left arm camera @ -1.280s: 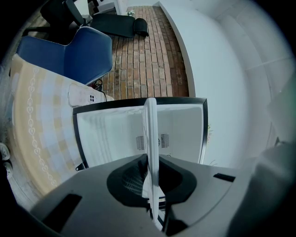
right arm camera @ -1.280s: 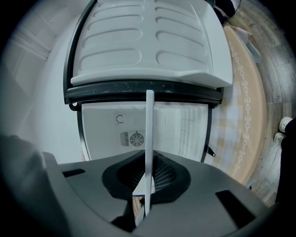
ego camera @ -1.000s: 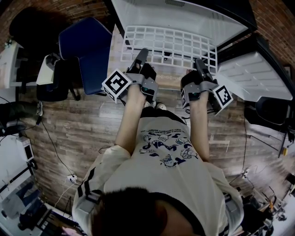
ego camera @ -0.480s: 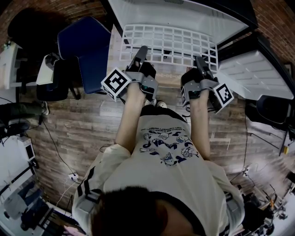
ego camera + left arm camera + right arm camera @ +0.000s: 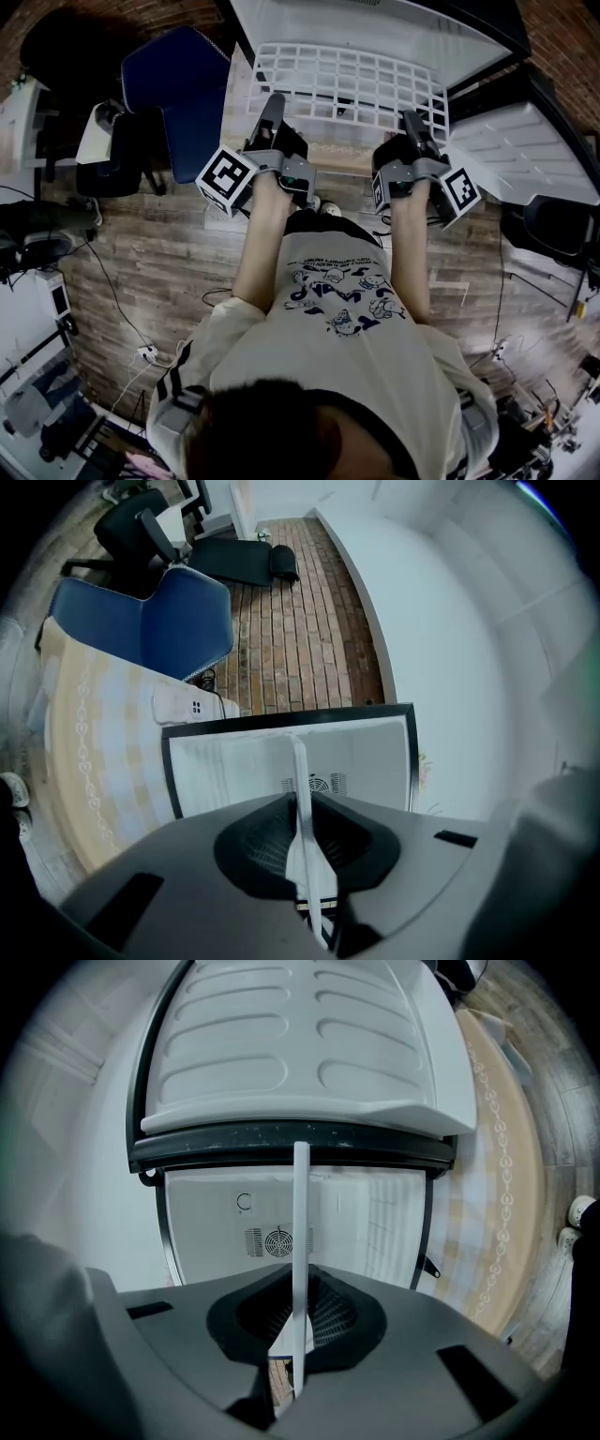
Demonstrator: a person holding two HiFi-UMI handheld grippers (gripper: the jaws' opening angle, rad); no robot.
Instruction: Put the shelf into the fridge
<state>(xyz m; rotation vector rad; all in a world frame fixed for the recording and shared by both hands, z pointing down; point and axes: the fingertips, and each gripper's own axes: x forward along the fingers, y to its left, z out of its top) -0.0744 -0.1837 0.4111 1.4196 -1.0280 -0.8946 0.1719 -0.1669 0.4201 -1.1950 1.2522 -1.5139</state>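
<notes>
Clamping the shelf (image 5: 349, 82) edge is the right hand-held gripper (image 5: 411, 119); left hand-held gripper (image 5: 272, 101) just opened around it.

The head view is dim and bends at its edges; the far fridge (image 5: 356, 28) shows brightest. Both gripper views are brighter, black-cornered, blurred up close.

1. Head view: from overhead, steeply down, farthest off; takes in shelf (image 5: 347, 80) and fridge (image 5: 366, 23).
2. Left gripper view: on left gripper (image 5: 272, 101), level along the jaws, close, into fridge.
3. Right gripper view: on right gripper (image 5: 412, 120), likewise.
4. Shared by all: shelf, fridge mouth.
</notes>
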